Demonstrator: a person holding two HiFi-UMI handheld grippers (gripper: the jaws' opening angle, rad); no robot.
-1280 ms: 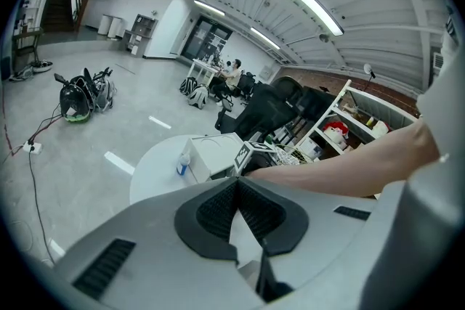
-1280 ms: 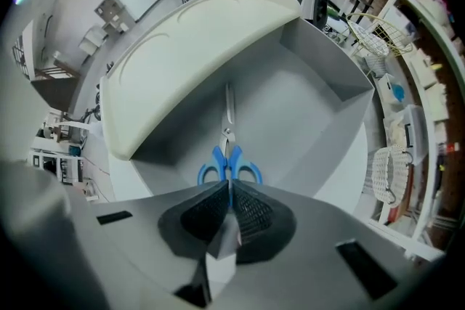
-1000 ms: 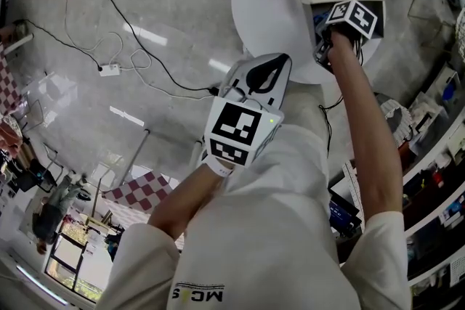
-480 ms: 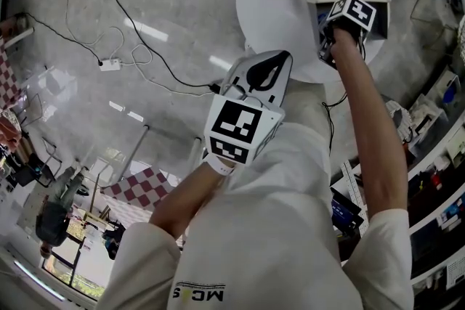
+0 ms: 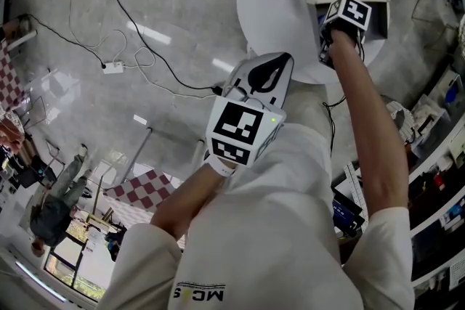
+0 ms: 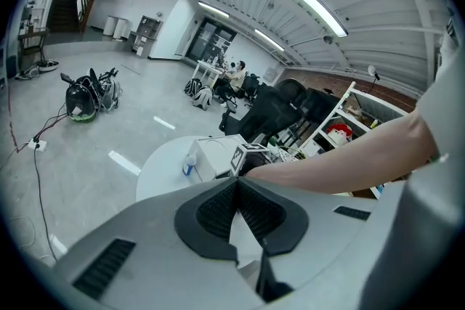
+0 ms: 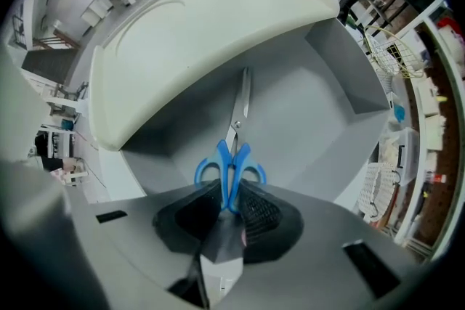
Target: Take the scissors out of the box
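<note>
Clamping the blue handles of the scissors [image 7: 234, 149], which lie inside the open box [image 7: 312, 112], the right gripper [image 7: 229, 205] holds a likely light, stiff tool by its plastic end, clear of the slick blades, while the left gripper [image 6: 237, 189] hangs apart, jaws together on nothing.

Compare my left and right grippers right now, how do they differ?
The right gripper has its jaws shut on the blue handles of the scissors; the left gripper has its jaws shut on nothing. The right gripper reaches into the open box; the left gripper is held back, well away from the box. Both carry a marker cube.
</note>
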